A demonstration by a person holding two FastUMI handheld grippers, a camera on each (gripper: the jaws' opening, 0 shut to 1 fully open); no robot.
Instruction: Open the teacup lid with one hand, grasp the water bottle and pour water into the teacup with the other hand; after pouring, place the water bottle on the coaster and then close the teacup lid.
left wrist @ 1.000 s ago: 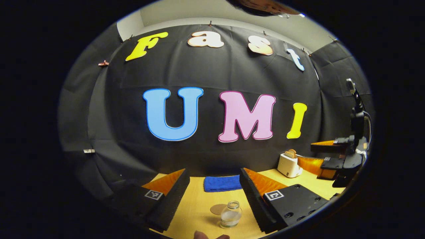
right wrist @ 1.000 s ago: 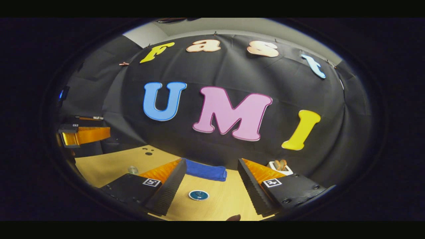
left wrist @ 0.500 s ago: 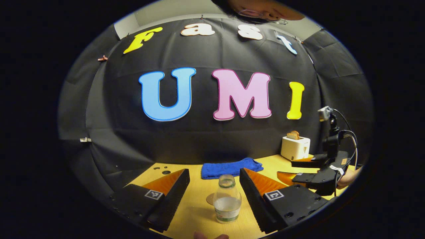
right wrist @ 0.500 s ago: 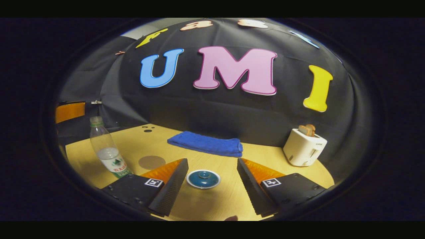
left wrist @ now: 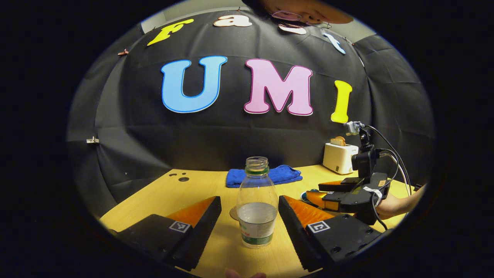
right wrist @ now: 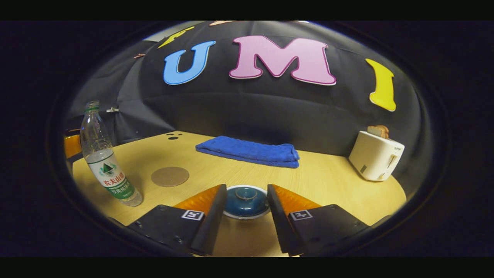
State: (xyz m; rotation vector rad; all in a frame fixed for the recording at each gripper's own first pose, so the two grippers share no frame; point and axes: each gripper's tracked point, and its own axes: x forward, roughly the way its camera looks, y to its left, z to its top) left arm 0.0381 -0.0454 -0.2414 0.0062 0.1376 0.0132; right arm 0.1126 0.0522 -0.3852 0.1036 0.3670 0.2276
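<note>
A clear water bottle (left wrist: 257, 204) with no cap, about a third full, stands upright on the wooden table. My left gripper (left wrist: 250, 199) is open, one finger on each side of the bottle with gaps to both. The round brown coaster (left wrist: 232, 213) peeks out just behind the bottle. In the right gripper view the teacup with its blue lid (right wrist: 246, 200) sits between the fingers of my right gripper (right wrist: 247, 186). Its jaws are narrowed close to the cup's sides; contact cannot be told. The bottle (right wrist: 104, 162) and the coaster (right wrist: 170, 176) stand to the left.
A folded blue towel (right wrist: 249, 151) lies at the back of the table (right wrist: 328, 177), and a white toaster (right wrist: 376, 154) with bread stands at the back right. The right gripper (left wrist: 314, 193), held by a hand (left wrist: 397, 204), is to the right of the bottle.
Both grippers came down and forward. The bottle now stands between the left fingers. The right jaws have narrowed and the teacup now sits between them.
</note>
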